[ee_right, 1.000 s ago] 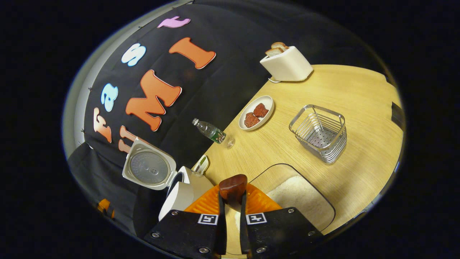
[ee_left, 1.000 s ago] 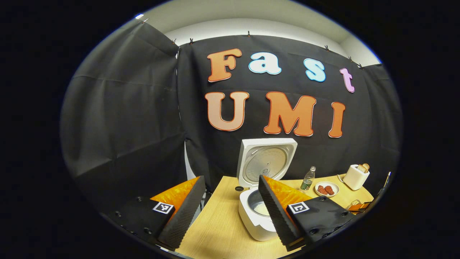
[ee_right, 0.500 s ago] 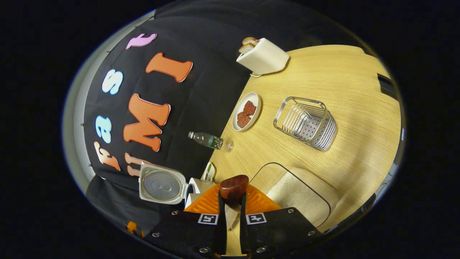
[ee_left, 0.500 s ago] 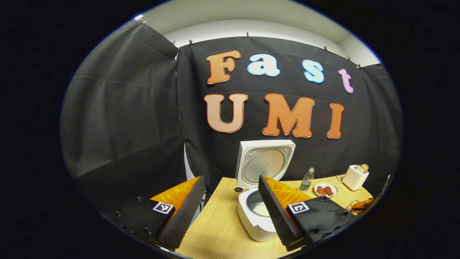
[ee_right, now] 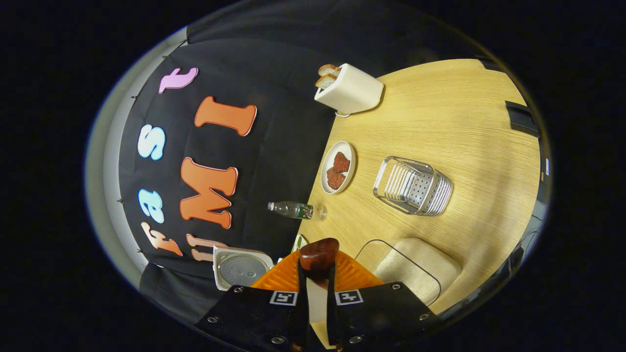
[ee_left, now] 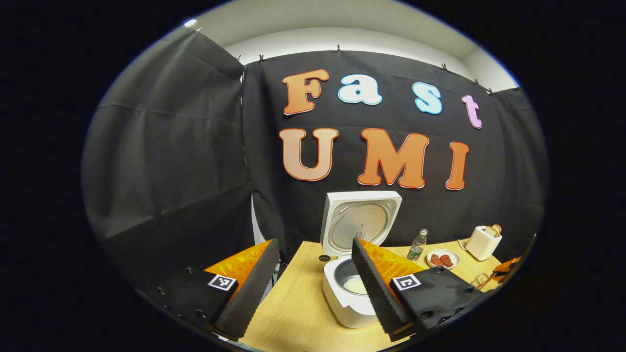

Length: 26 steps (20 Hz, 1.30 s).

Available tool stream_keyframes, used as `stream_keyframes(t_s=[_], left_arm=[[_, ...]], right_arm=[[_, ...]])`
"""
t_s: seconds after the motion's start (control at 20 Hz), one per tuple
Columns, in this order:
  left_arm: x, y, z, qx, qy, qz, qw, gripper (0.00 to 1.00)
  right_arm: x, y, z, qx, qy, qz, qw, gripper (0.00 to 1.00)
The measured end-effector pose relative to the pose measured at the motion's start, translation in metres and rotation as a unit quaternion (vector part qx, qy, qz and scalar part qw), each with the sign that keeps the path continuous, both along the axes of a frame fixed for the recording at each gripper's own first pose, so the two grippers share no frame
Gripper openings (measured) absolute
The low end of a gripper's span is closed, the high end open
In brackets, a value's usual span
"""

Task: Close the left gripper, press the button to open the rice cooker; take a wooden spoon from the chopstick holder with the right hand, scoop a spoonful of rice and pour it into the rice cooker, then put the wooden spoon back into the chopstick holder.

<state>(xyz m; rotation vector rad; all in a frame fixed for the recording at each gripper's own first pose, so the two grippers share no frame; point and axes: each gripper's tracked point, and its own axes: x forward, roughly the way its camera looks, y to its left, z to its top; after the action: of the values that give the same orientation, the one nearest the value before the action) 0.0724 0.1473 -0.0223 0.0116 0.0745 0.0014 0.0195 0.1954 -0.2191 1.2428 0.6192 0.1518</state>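
While the left gripper (ee_left: 313, 286) hangs near the table's (ee_left: 293, 313) left end with its jaws wide apart around nothing, we see the rice cooker (ee_left: 349, 298) just beyond it, lid raised and rice in the pot. Our right gripper (ee_right: 318, 288) has its jaws clamped together on the wooden spoon (ee_right: 319, 254). In the right gripper view the chopstick holder (ee_right: 413, 186) stands further off on the table, right of a plate (ee_right: 337, 167) and nearer than the toaster (ee_right: 349, 90); the rice tray (ee_right: 411, 266) sits close by.
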Motion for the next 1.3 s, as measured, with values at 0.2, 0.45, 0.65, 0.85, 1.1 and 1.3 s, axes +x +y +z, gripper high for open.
stream_keyframes(t_s=[0.2,0.45,0.65,0.85,1.1,1.3], left_arm=[[0.003,-0.002,0.003,0.000,-0.004,0.000,1.000,0.99],[0.006,-0.007,0.001,-0.002,-0.005,-0.005,1.000,1.00],[0.011,-0.012,0.000,0.004,-0.006,-0.012,1.000,0.99],[0.011,-0.017,0.010,0.014,-0.022,-0.019,0.999,0.99],[0.012,-0.018,0.012,0.012,-0.023,-0.032,0.999,0.98],[0.011,-0.012,0.012,0.014,-0.026,-0.027,0.999,0.99]], right_arm=[[0.004,0.000,0.016,0.010,-0.003,0.003,1.000,0.14],[0.009,0.013,0.038,0.036,0.006,0.020,0.999,0.14],[0.020,0.034,0.060,0.042,-0.004,0.044,0.998,0.14],[0.031,0.059,0.091,0.075,-0.015,0.064,0.995,0.10],[0.050,0.106,0.120,0.091,-0.023,0.108,0.990,0.14],[0.068,0.147,0.136,0.117,-0.025,0.125,0.985,0.14]])
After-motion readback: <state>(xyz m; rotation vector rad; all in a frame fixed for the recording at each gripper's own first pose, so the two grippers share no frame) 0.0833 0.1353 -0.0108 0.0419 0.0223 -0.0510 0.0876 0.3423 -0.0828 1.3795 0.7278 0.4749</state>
